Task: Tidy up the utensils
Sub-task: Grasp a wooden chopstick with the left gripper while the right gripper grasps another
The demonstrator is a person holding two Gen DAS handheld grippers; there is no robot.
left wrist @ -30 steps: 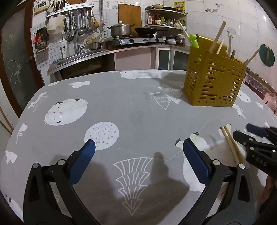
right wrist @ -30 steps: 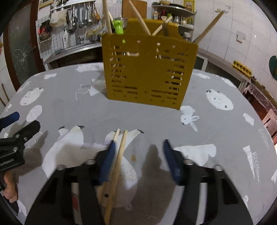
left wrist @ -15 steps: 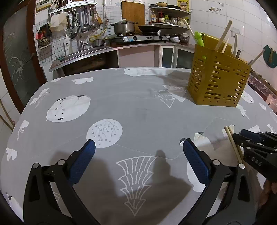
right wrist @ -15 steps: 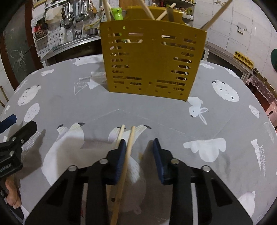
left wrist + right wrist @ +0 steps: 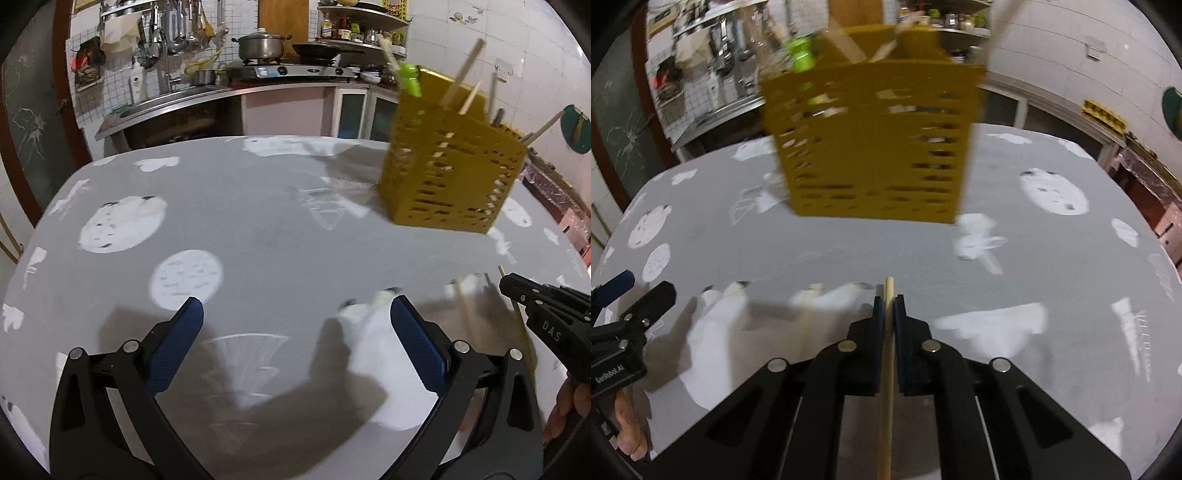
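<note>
My right gripper (image 5: 888, 306) has its jaws closing in, and the blue pads now press on a wooden chopstick (image 5: 887, 387) whose tip pokes out in front. A second chopstick (image 5: 466, 304) lies blurred on the grey tablecloth just left of it. The yellow slotted utensil holder (image 5: 871, 147) stands upright straight ahead of the right gripper, with chopsticks and a green-handled tool in it. My left gripper (image 5: 295, 325) hovers open over the cloth with nothing between its fingers. In the left wrist view the holder (image 5: 450, 177) is at the far right and the right gripper (image 5: 517, 291) at the right edge.
The round table (image 5: 240, 229) wears a grey cloth with white prints. Behind it run a counter with a sink (image 5: 166, 103), a stove and pot (image 5: 264, 46), and hanging tools. A hand (image 5: 628, 439) holds the left gripper at the lower left.
The right jaws closed from wide apart onto one chopstick, leaving the other on the cloth to its left. Both views shifted and are now motion-blurred.
</note>
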